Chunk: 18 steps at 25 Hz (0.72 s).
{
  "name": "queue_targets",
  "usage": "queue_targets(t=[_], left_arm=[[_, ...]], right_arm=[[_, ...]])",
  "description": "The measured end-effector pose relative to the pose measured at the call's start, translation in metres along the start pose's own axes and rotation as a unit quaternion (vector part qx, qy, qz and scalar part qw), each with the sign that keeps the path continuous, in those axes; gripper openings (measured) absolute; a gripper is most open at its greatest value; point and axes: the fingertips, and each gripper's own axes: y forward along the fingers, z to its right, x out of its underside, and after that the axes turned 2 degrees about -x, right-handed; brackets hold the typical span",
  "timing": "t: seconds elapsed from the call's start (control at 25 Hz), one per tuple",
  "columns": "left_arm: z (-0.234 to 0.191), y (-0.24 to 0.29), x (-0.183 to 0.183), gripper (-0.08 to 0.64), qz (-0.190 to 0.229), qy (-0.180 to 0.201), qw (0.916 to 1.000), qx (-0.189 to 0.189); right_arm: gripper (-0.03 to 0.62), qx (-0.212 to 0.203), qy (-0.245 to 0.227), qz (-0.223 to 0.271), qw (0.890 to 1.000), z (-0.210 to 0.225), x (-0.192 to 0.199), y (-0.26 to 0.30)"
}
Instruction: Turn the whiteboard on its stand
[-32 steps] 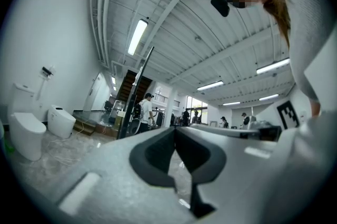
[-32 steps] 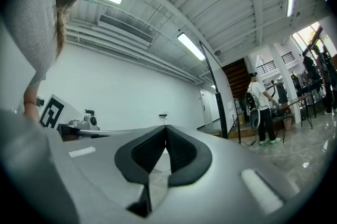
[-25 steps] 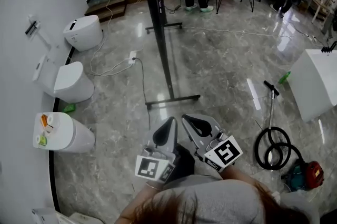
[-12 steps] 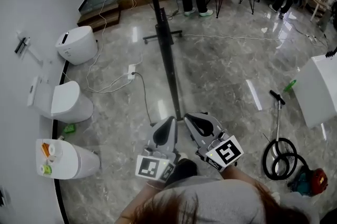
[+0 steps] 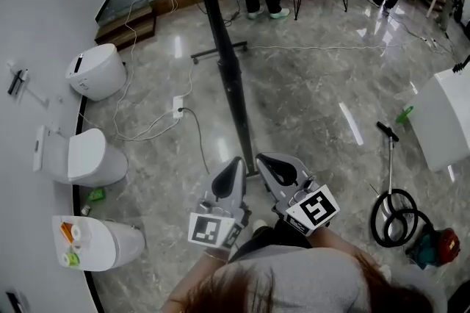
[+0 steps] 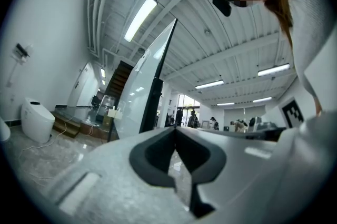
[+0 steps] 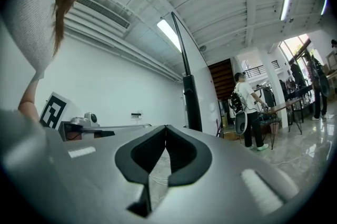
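Two clenched, empty tools: your left tool [image 5: 235, 164] and right tool [image 5: 263, 159] flank the whiteboard's [image 5: 229, 76] near end, seemingly just short of it; its long axis runs straight away from you.

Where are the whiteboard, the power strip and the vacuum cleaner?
whiteboard [image 6: 142, 86], left gripper view, on its white face.
power strip [image 5: 177, 106], head view, on its white body on the floor.
vacuum cleaner [image 5: 439, 244], head view, on its red body.
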Motion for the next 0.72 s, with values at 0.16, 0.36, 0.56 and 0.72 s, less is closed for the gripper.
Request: queue_targets(t=[0.16,0.36,0.56,0.72], left_arm=[[-0.014,0.006,0.001,0.002,0.001,-0.013,0.9998,-0.017],[-0.030,0.002,-0.010,0.003,0.012,-0.012,0.9988,-0.046],[-0.044,0.000,-0.011,0.003,0.019,-0.016,0.9969,-0.075],[-0.048,-0.002,-0.018,0.003,0.026,-0.014,0.9959,-0.086]], right_arm=[[0.034,0.017,-0.005,-0.002,1.000,0.015,-0.002,0.012],[0.162,0.020,-0.019,0.009,1.000,0.033,-0.017,0.042],[0.253,0.015,-0.062,0.010,0.998,0.052,-0.031,0.090],[0.290,0.033,-0.067,0.012,0.997,0.070,-0.039,0.123]])
